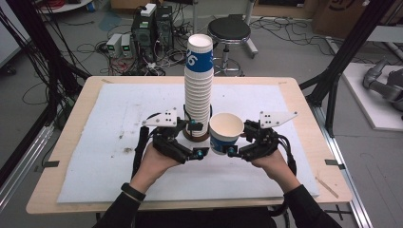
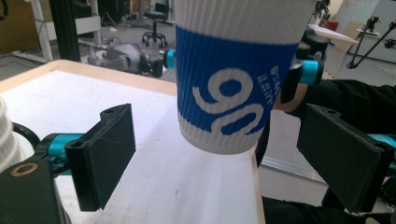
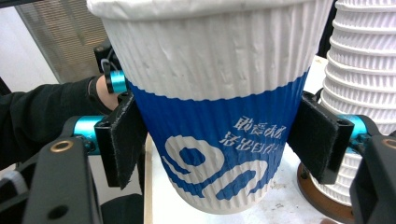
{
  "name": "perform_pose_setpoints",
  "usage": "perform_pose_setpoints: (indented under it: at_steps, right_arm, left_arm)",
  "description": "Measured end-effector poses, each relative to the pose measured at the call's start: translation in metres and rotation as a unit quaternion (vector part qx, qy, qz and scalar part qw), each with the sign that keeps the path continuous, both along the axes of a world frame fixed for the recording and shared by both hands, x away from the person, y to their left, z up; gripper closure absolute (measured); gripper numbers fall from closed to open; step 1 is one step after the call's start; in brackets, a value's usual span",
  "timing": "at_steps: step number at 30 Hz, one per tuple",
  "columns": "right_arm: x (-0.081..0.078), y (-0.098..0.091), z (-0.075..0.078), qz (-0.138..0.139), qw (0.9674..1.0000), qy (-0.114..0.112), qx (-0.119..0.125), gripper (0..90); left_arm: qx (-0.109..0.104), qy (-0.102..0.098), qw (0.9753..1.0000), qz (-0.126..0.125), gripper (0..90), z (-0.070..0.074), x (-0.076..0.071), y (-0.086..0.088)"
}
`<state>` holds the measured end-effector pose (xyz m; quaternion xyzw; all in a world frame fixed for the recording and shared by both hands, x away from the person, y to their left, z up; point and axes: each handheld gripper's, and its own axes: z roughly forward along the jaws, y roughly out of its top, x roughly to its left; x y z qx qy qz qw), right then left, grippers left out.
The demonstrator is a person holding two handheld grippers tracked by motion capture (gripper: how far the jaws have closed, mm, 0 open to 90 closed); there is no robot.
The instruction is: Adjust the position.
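A tall stack of white ribbed paper cups (image 1: pixel 198 80) stands on a round brown base (image 1: pixel 204 138) in the middle of the white mat. Just right of it a single white-and-blue paper cup (image 1: pixel 226 133) is held upright, off the mat. My right gripper (image 1: pixel 236 140) is shut on it: in the right gripper view both black pads (image 3: pixel 122 140) press on the blue band of the cup (image 3: pixel 210 93), with the stack (image 3: pixel 364 70) behind. My left gripper (image 1: pixel 198 139) is open; its jaws stand either side of the cup (image 2: pixel 233 84) with a gap on each side.
The white mat (image 1: pixel 119 142) covers most of a wooden table (image 1: pixel 57 156). Behind the table are a black stool (image 1: pixel 229 29), computer boxes (image 1: pixel 152 28) and loose cables on the floor. Black frame struts (image 1: pixel 342 61) rise at both sides.
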<state>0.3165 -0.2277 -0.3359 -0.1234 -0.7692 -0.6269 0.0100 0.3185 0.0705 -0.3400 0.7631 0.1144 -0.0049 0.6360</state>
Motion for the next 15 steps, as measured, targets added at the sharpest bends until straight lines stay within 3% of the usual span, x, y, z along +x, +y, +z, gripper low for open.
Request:
perform_pose_setpoints:
  at_steps: [15]
  right_arm:
    - [-0.0008, 0.0003, 0.0009, -0.001, 1.0, -0.004, 0.001, 25.1]
  left_arm:
    - [0.006, 0.0, 1.0, 0.0, 11.2, -0.0104, -0.0013, -0.0107]
